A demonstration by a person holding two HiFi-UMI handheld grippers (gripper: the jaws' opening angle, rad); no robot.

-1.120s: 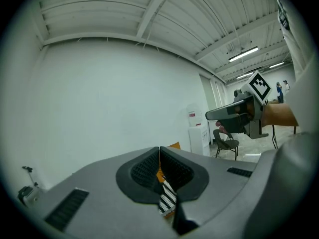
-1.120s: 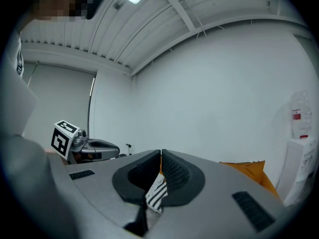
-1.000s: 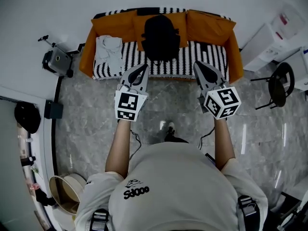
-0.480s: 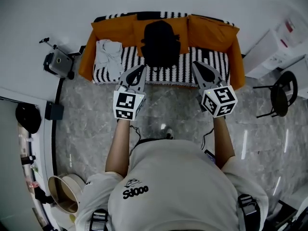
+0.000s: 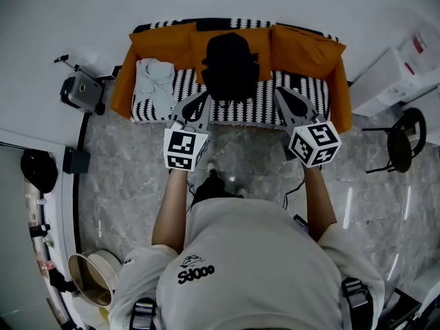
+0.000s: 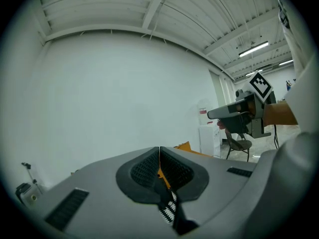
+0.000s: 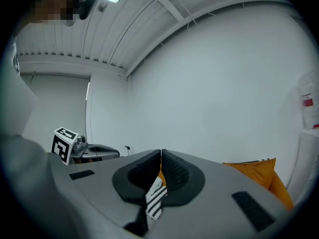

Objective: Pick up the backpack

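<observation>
A black backpack (image 5: 230, 66) stands in the middle of a sofa (image 5: 302, 91) with a black-and-white striped seat and orange cushions, seen in the head view. My left gripper (image 5: 205, 96) is held out in front of the sofa's front edge, just left of the backpack, its jaws shut on nothing. On the other side my right gripper (image 5: 278, 92) hovers at the same distance, also shut and empty. In the left gripper view the jaws (image 6: 159, 149) meet tip to tip, and the right gripper (image 6: 234, 114) shows beside them. The right gripper view shows shut jaws (image 7: 161, 153) too.
Folded pale clothes (image 5: 152, 76) lie on the sofa's left end. A camera on a tripod (image 5: 81, 88) stands left of the sofa. White boxes (image 5: 388, 78) and a black chair (image 5: 405, 130) are at the right. The floor is grey marble.
Both grippers and the person have moved closer to the sofa; the gripper tips now reach its front edge beside the backpack. Both stay shut.
</observation>
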